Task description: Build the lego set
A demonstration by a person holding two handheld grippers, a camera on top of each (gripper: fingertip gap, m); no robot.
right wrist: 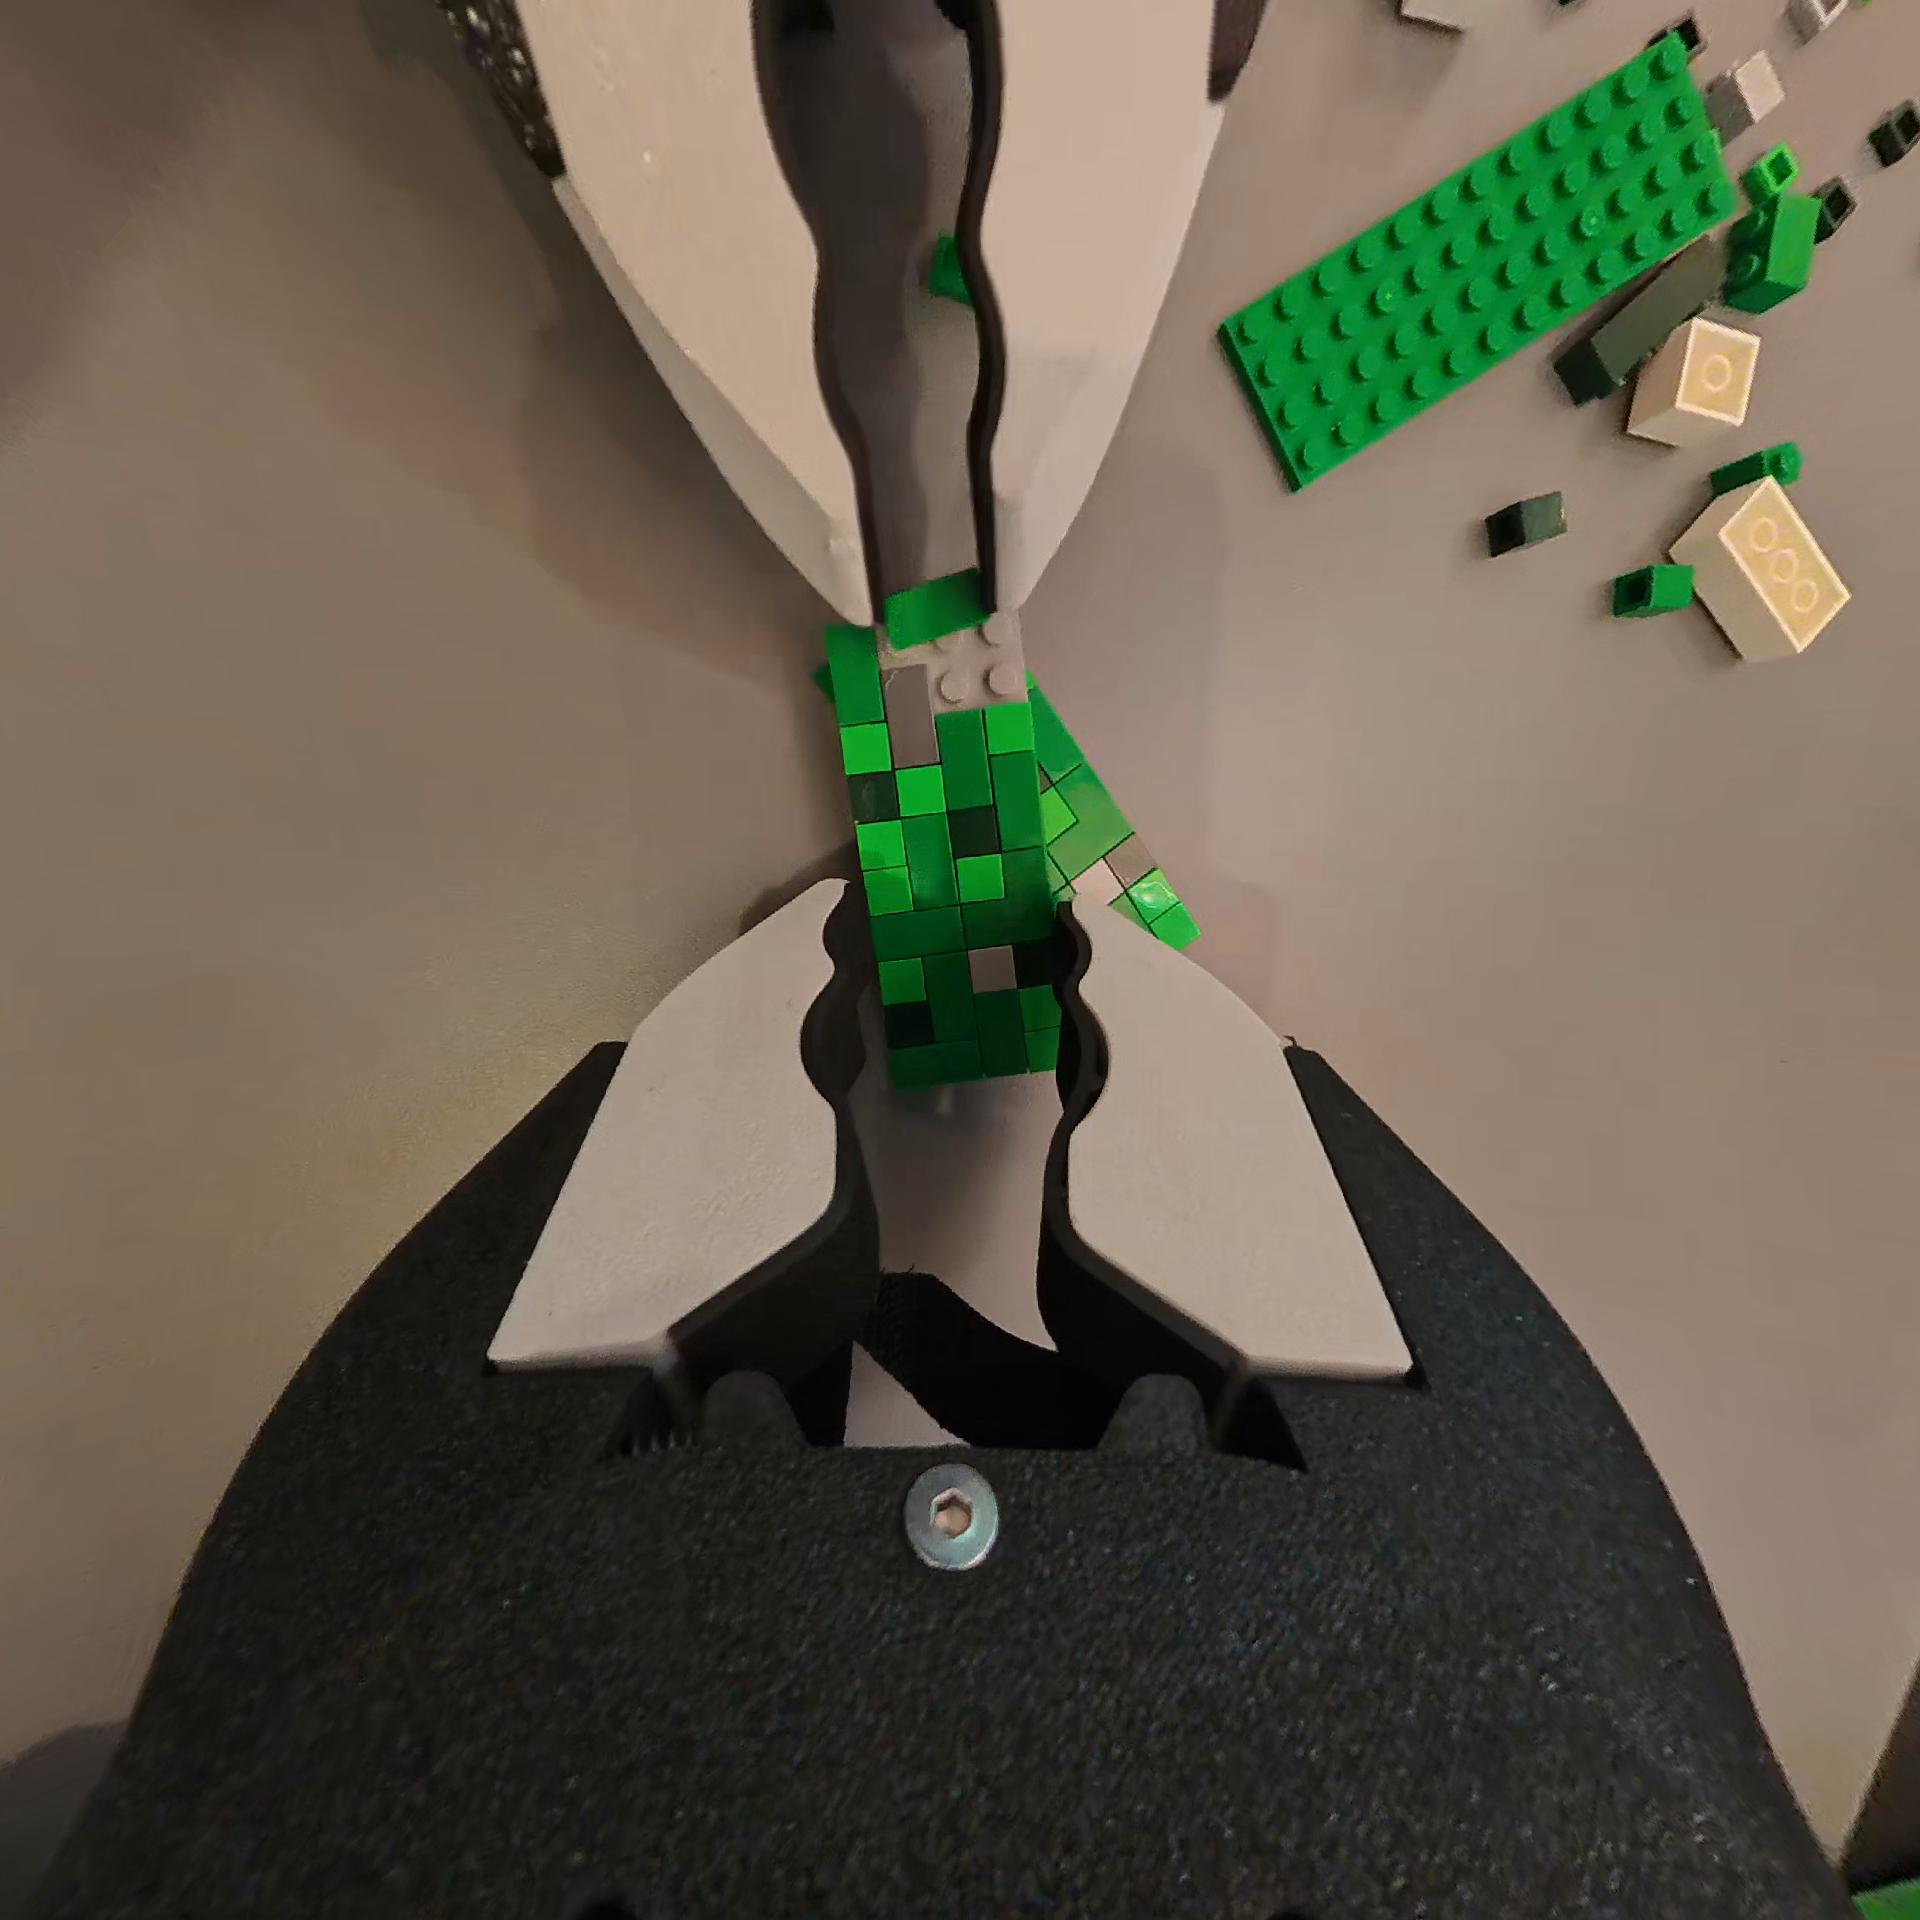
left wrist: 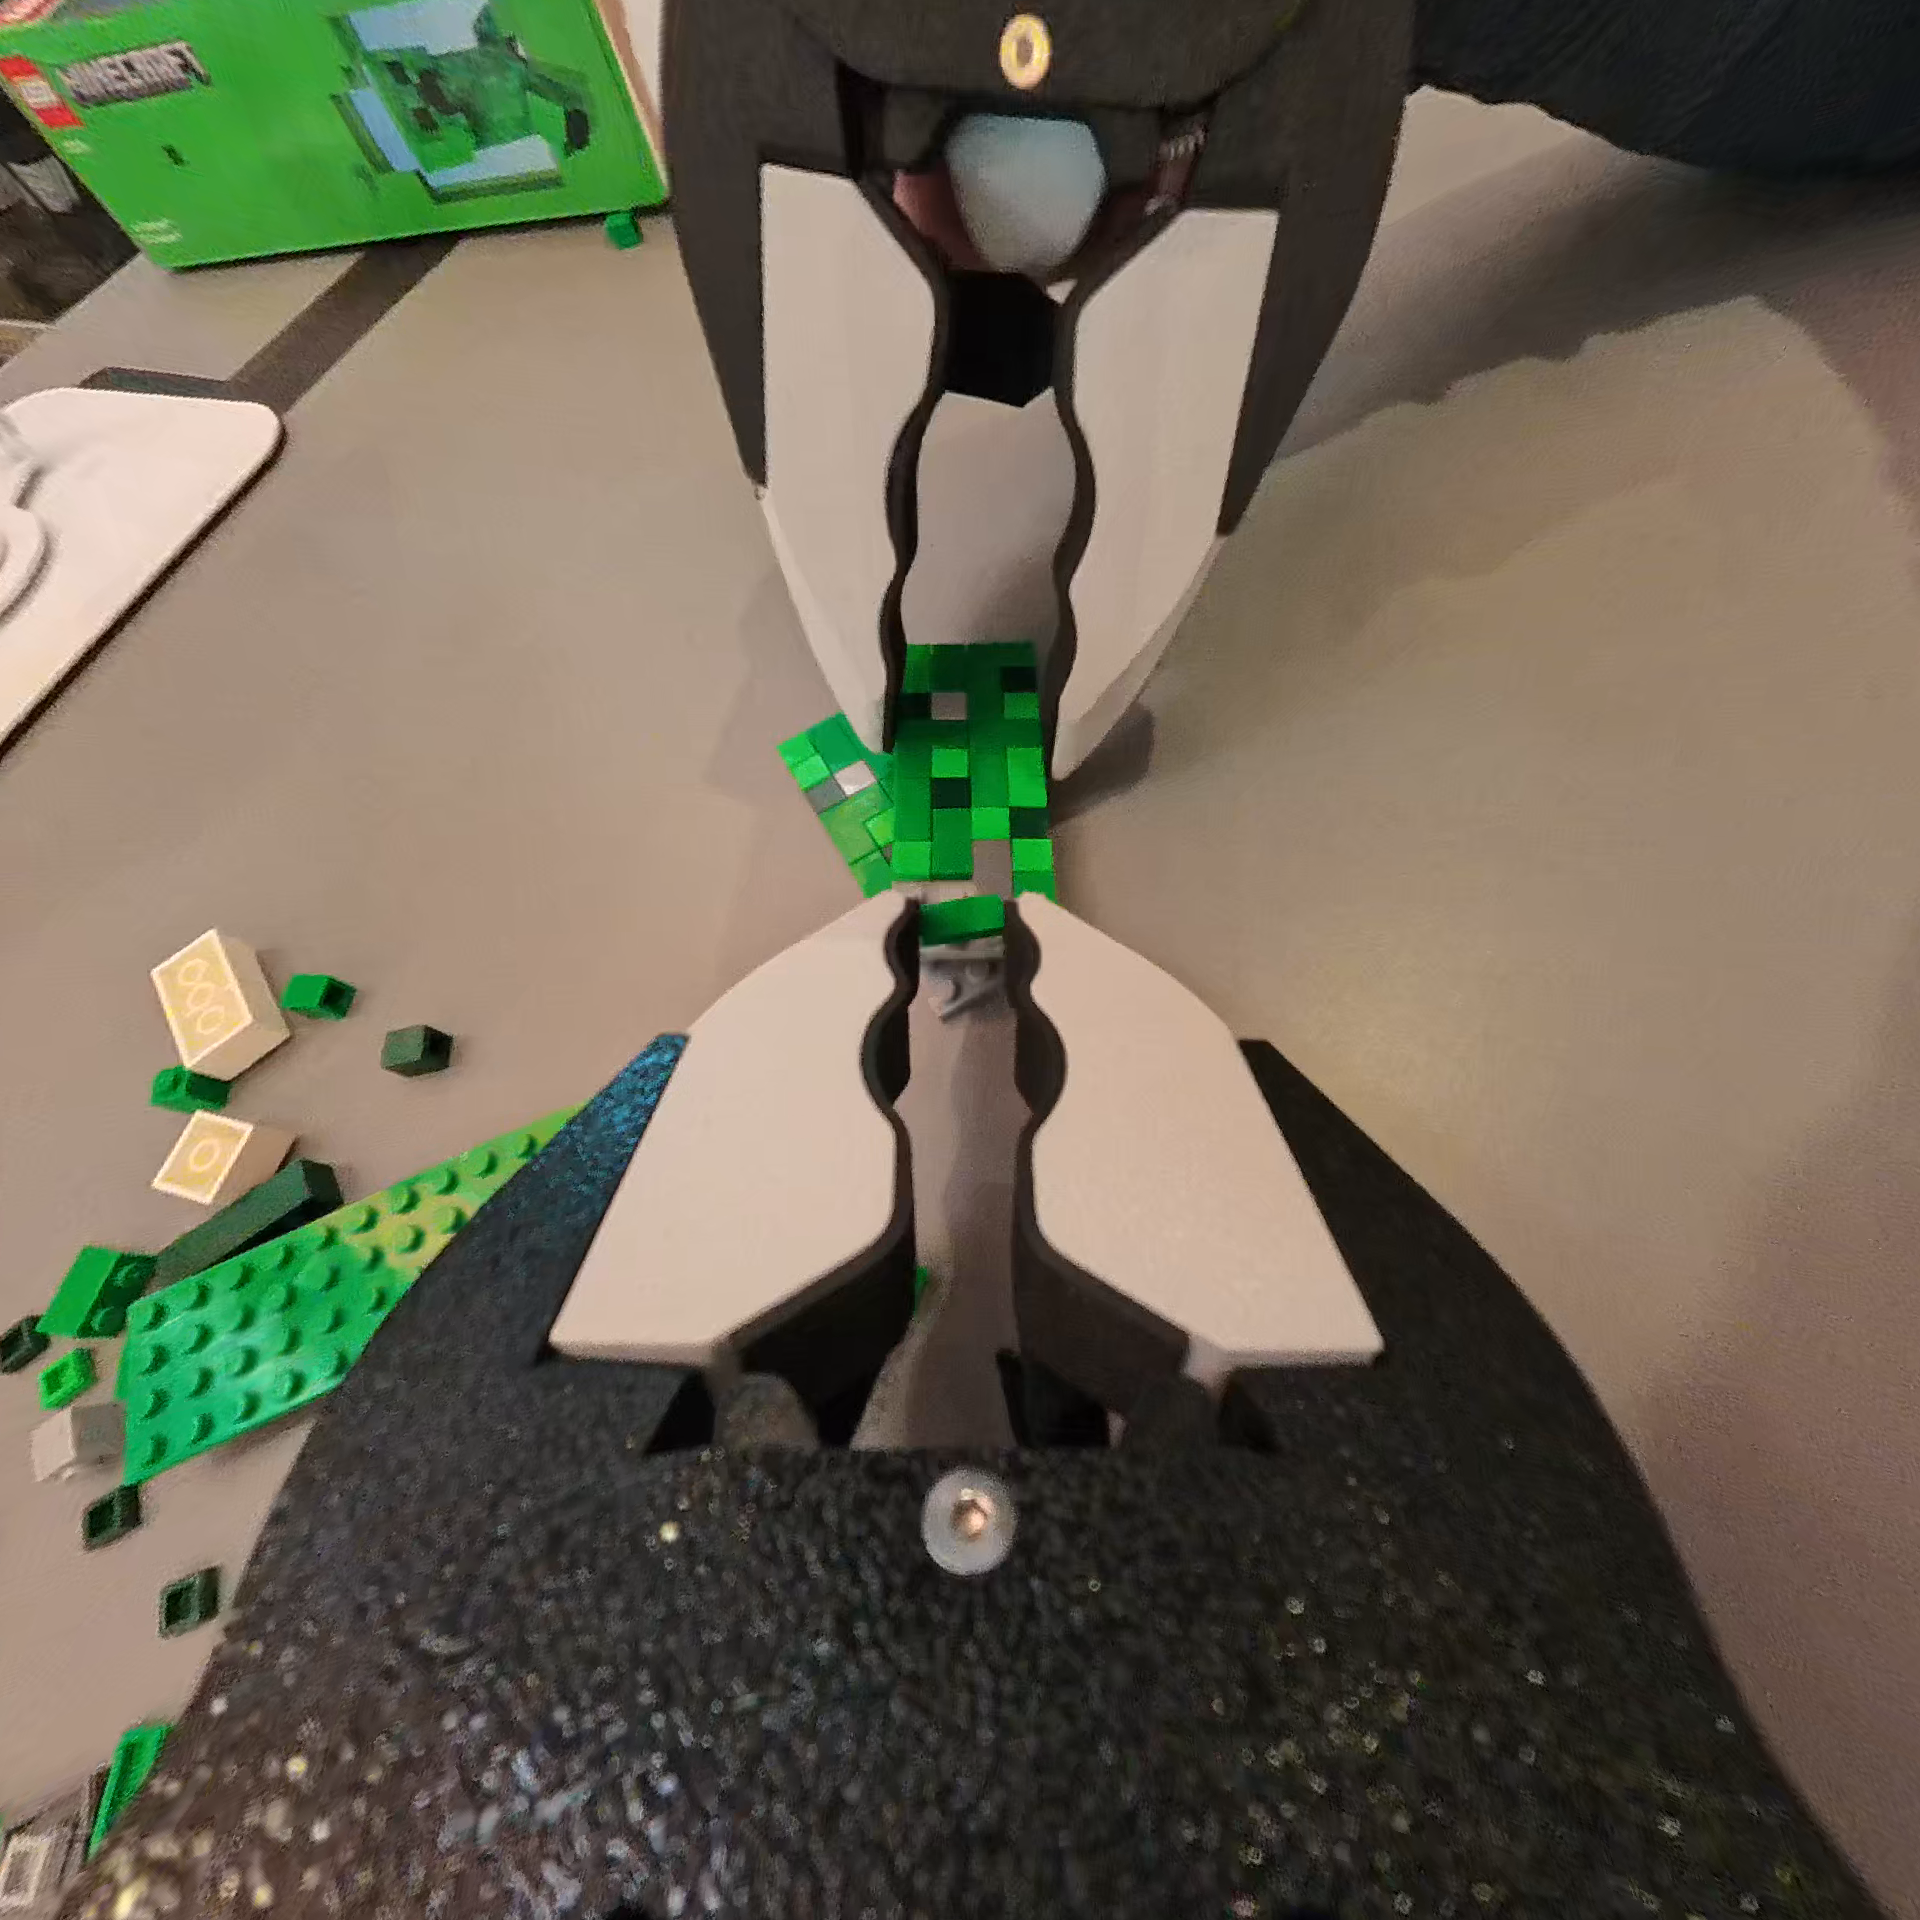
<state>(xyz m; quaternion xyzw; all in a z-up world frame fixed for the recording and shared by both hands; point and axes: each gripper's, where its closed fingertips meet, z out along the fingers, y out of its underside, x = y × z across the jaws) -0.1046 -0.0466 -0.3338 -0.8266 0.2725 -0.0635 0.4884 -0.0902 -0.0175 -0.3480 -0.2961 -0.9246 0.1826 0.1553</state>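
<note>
My left gripper (left wrist: 961, 914) is shut on a small green tile (left wrist: 964, 922). It holds the tile at the bare grey studded end (right wrist: 977, 660) of a long green tiled panel (right wrist: 956, 852). The tile tilts and touches that end. My right gripper (right wrist: 956, 914) is shut on the panel's other end, with a pad against each long side. In the left wrist view the right gripper (left wrist: 971, 748) faces mine with the panel (left wrist: 966, 790) between its fingers. A second green tiled panel (right wrist: 1107, 831) lies askew beneath the first on the grey table (right wrist: 364, 727).
A green studded baseplate (right wrist: 1475, 260) lies to the side with several loose green, dark green and tan bricks (right wrist: 1761, 566) around it. A green product box (left wrist: 312, 135) stands at the far left. A white board (left wrist: 125, 499) lies near it.
</note>
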